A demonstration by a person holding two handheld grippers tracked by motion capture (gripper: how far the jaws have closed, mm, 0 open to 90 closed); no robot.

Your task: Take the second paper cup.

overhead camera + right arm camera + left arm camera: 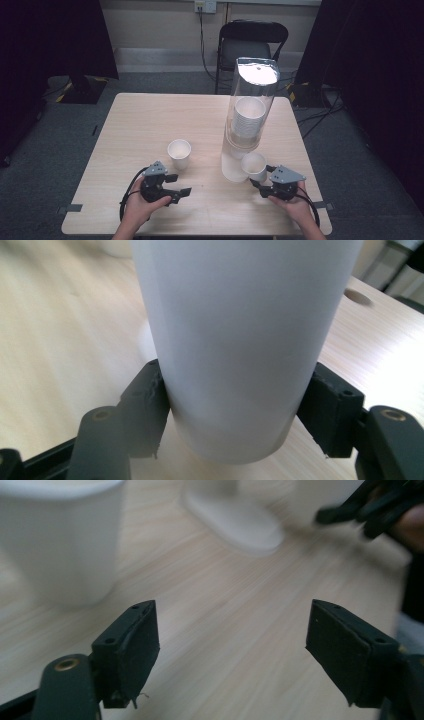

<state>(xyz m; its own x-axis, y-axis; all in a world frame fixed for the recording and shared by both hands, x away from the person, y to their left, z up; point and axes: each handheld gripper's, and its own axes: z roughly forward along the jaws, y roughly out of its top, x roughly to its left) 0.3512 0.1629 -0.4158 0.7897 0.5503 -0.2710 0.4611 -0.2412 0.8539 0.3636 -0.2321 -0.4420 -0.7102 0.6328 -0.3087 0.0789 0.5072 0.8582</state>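
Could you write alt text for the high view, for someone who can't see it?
A person's right gripper clamps a white paper cup beside a tall clear plastic cup dispenser on a light wooden table. The left gripper is open near another white paper cup.

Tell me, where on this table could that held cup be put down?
The right gripper holds a cup beside the clear dispenser tube; that corner is crowded. Bare wood lies behind the standing cup across the table's far left, and along the front edge between the left gripper and the right.
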